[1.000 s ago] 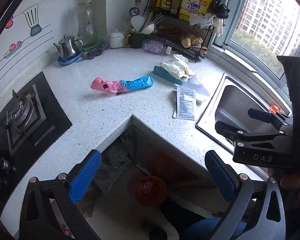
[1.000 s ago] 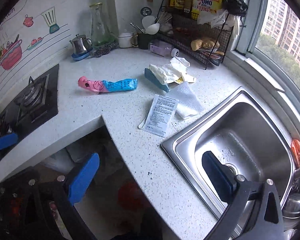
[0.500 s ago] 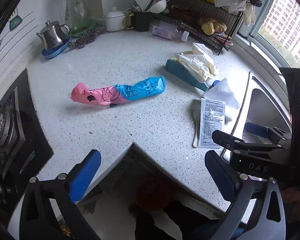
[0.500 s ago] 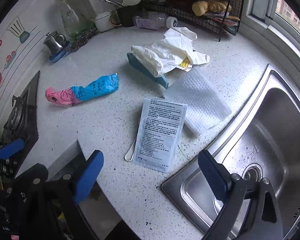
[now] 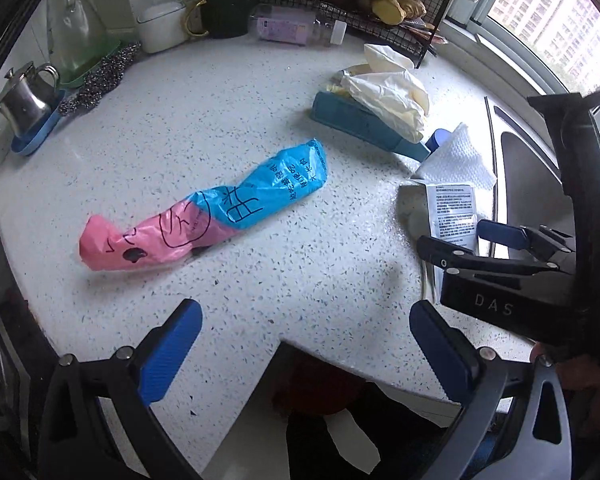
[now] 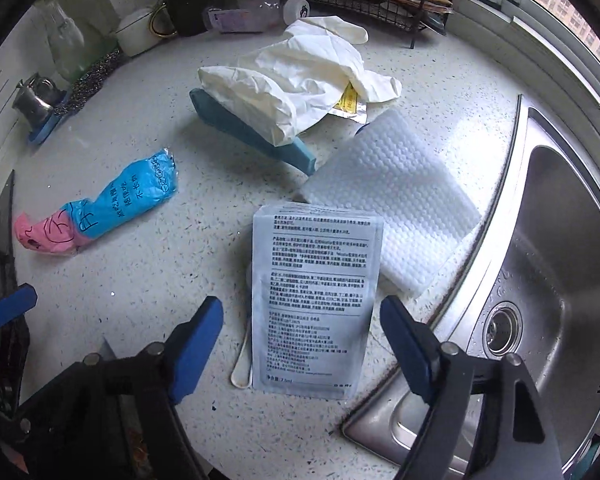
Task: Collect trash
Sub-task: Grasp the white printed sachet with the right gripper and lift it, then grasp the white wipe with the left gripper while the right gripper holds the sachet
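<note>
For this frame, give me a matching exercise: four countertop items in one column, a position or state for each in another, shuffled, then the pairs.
Items
1. printed sachet
2. pink and blue wrapper
3. white gloves
4. white dimpled sheet

States
A. draped over a teal object
B. lies between the right gripper's closing fingers, not yet pinched
C. partly under the sachet, beside the sink
D. alone on open countertop, left of the rest

Pairs: 1-B, 2-D, 3-A, 4-C
</note>
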`<state>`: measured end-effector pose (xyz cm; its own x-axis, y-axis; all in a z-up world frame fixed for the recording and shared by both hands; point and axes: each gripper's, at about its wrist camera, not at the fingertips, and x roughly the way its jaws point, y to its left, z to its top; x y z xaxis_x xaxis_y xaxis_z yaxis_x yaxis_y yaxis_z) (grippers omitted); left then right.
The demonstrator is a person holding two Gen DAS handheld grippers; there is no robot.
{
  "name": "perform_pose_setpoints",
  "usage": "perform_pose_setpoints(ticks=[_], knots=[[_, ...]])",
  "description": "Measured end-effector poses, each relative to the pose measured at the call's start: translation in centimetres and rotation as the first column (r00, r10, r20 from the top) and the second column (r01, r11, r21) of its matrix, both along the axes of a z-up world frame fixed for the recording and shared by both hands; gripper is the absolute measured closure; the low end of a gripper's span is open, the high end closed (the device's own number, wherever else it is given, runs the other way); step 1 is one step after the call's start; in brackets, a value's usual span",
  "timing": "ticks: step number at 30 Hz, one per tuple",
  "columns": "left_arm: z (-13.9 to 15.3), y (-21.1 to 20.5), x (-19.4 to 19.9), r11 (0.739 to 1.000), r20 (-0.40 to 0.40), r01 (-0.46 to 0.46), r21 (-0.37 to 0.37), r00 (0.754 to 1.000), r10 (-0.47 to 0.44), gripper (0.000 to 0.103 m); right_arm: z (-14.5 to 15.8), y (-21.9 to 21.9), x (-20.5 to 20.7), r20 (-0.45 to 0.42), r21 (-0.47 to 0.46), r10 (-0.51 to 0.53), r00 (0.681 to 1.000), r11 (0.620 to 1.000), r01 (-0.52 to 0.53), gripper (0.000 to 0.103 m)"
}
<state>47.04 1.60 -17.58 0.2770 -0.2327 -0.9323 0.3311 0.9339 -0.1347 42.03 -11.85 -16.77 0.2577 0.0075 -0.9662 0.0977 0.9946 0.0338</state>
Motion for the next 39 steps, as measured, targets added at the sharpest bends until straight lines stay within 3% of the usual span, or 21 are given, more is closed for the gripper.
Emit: perform_pose_setpoints(ticks=[5, 12, 20, 28, 39], knots=[[-0.2, 0.4, 0.5, 0.999, -0.005, 0.029, -0.015, 1.000, -0.029, 0.000, 0.3, -0.3, -0.2, 0.000, -0.015, -0.026, 1.000, 1.000, 0.026, 0.043], [-0.2, 0.2, 1.0, 0.998, -0.008, 0.050, -0.025, 0.999, -0.050, 0.000, 1.1, -0.6, -1.3, 0.015, -0.018, -0.054, 0.998, 0.998, 0.054, 0.043], [1.1, -1.5, 1.0, 0.996, -0.004, 0.082, -0.036, 0.997, -0.082, 0.000, 3.7, -1.9, -2.8, 0.025, 0.042, -0.070, 0.997, 0.997, 0.069, 0.044], [2.4, -5.6, 1.3, 0.994, 0.003, 0.104, -0.038, 0.995, -0.104, 0.000, 6.4, -4.1, -4.4, 0.078, 0.061, -0.048, 0.996, 0.997, 0.043, 0.044], [2.8, -13.4, 2.4, 0.994, -0.006, 0.102, -0.039, 0.995, -0.102, 0.000, 6.8, -10.9, -3.0, 0.107, 0.061, -0.037, 0.994, 0.998, 0.031, 0.044]])
